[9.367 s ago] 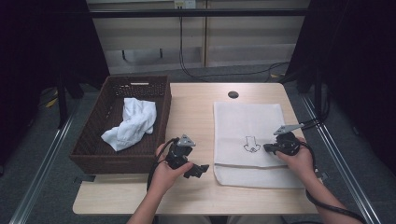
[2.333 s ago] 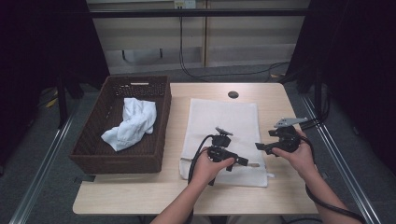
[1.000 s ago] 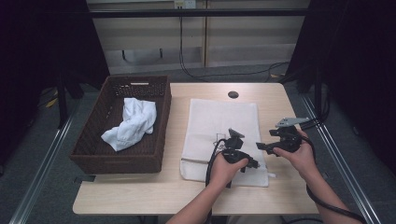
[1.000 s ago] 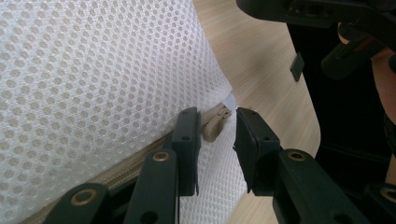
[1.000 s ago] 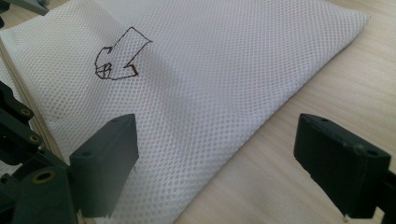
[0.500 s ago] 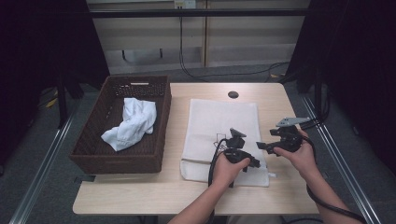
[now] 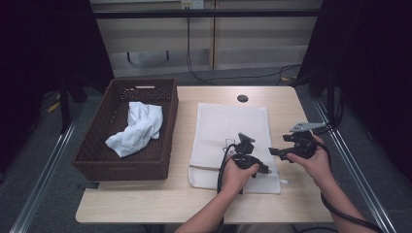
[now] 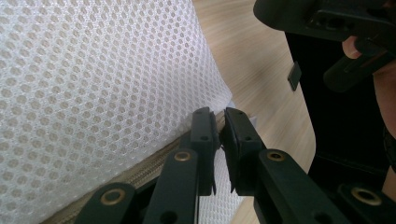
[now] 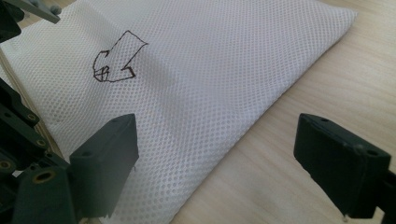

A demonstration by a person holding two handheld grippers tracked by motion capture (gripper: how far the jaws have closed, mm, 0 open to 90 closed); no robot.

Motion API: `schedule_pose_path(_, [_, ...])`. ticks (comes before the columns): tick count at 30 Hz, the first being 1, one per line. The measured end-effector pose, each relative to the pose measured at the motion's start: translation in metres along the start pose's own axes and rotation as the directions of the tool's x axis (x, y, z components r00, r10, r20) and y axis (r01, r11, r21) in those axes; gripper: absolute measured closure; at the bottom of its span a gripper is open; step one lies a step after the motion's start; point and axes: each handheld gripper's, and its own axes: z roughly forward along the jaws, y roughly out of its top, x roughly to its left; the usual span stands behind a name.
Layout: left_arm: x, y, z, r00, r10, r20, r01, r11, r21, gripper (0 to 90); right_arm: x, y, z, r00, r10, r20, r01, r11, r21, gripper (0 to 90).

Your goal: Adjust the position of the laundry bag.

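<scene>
Left gripper [image 8: 219, 122] lower (fingers on mesh bag [image 7: 228, 127])

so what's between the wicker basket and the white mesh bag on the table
Bare tabletop: in the high view nothing lies on the wood strip between the wicker basket and the mesh bag.

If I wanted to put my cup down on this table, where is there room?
Bare wood lies between the dark wicker basket and the white mesh bag, along the front edge of the light wooden table, and right of the bag at the back. The bag's near right corner is crowded by both grippers.
</scene>
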Motion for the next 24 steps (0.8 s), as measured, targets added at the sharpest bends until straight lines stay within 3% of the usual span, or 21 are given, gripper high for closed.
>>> schedule_pose_path(2, [0.000, 0.001, 0.000, 0.9999, 0.013, 0.001, -0.013, 0.9999, -0.004, 77.8, 0.000, 0.000, 0.000, 1.0000, 0.003, -0.001, -0.003, 1.000, 0.000, 13.6])
schedule_pose_path(6, [-0.001, 0.002, 0.002, 1.0000, 0.002, 0.001, -0.002, 1.0000, -0.001, 81.2, 0.000, -0.001, 0.000, 1.0000, 0.002, 0.003, -0.002, 1.000, 0.001, 13.6])
schedule_pose_path(9, [0.003, 0.003, 0.003, 0.9991, -0.013, 0.041, 0.013, 0.9999, 0.003, 85.1, 0.000, 0.000, -0.001, 1.0000, 0.004, 0.002, -0.004, 1.000, -0.004, 13.6])
schedule_pose_path(11, [0.003, 0.003, 0.003, 0.9996, 0.011, 0.024, -0.011, 0.9999, -0.011, 87.0, -0.001, -0.001, -0.002, 0.9999, 0.012, 0.006, -0.012, 1.000, -0.005, 13.7])
schedule_pose_path(14, [0.005, 0.002, -0.001, 0.9982, 0.008, 0.060, -0.006, 0.9993, -0.036, 87.3, -0.002, -0.002, -0.003, 0.9999, 0.014, 0.004, -0.014, 1.000, -0.008, 13.6])
schedule_pose_path(17, [0.005, 0.004, -0.005, 0.9974, 0.006, 0.072, -0.003, 0.9993, -0.038, 87.3, -0.003, -0.003, -0.003, 0.9999, 0.016, 0.006, -0.016, 1.000, -0.007, 13.7])
schedule_pose_path(19, [0.005, 0.006, -0.007, 0.9979, 0.025, 0.060, -0.023, 0.9992, -0.033, 87.4, -0.003, -0.003, -0.004, 0.9999, 0.014, 0.004, -0.014, 1.000, -0.006, 13.7])
schedule_pose_path(21, [0.005, 0.008, -0.009, 0.9963, -0.006, 0.085, 0.009, 0.9993, -0.036, 87.5, -0.003, -0.003, -0.005, 0.9999, 0.016, -0.002, -0.016, 1.000, -0.002, 13.6])
schedule_pose_path(24, [0.004, 0.010, -0.015, 0.9976, 0.006, 0.069, -0.003, 0.9992, -0.039, 87.5, -0.004, -0.004, -0.008, 0.9995, 0.030, -0.009, -0.030, 1.000, -0.004, 13.4])
